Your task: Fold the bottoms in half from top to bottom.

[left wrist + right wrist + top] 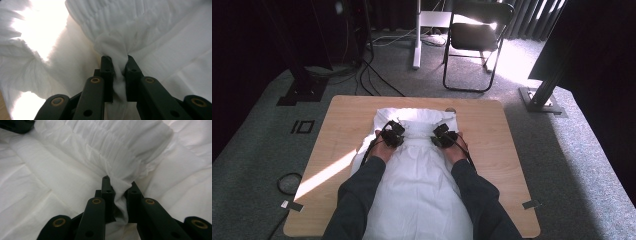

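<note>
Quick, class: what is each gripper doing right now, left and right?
Left gripper: shut on a bunched fold of the white garment.
Right gripper: shut on a fold of the same garment, beside its gathered band.

Dark grey sleeves (362, 192) (black jaws)
</note>
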### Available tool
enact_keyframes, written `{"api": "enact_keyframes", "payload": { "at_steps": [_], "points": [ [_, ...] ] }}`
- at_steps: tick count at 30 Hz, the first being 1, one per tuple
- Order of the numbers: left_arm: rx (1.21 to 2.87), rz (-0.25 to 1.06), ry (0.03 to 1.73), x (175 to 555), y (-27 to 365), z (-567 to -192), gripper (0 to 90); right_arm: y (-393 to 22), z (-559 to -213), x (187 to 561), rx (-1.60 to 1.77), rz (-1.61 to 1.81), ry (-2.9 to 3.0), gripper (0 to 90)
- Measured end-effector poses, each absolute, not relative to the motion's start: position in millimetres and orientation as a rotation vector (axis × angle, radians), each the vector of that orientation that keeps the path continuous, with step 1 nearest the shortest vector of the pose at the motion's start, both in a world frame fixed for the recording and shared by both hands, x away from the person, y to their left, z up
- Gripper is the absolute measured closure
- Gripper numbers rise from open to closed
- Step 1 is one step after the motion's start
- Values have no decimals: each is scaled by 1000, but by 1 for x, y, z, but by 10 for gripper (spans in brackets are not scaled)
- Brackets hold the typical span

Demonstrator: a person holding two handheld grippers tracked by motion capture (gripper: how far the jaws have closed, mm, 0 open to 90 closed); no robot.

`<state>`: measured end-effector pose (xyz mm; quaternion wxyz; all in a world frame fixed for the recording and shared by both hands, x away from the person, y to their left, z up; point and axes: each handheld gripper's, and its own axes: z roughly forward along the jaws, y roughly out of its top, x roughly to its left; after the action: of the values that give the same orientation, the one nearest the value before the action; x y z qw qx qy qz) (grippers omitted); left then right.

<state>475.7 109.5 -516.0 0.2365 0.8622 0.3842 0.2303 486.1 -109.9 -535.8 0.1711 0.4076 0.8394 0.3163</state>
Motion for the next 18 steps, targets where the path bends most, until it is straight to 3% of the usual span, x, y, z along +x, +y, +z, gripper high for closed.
{"api": "enact_keyframes", "payload": {
  "at_steps": [10,14,18],
  "points": [
    [2150,623,901,443,127,-442,855,-130,-464,459,1052,1095,2248,838],
    [2037,648,791,409,130,-395,854,-141,-416,435,953,1161,2159,839],
    [2007,639,741,390,133,-381,852,-151,-386,408,854,1220,2132,838]
  ]
}}
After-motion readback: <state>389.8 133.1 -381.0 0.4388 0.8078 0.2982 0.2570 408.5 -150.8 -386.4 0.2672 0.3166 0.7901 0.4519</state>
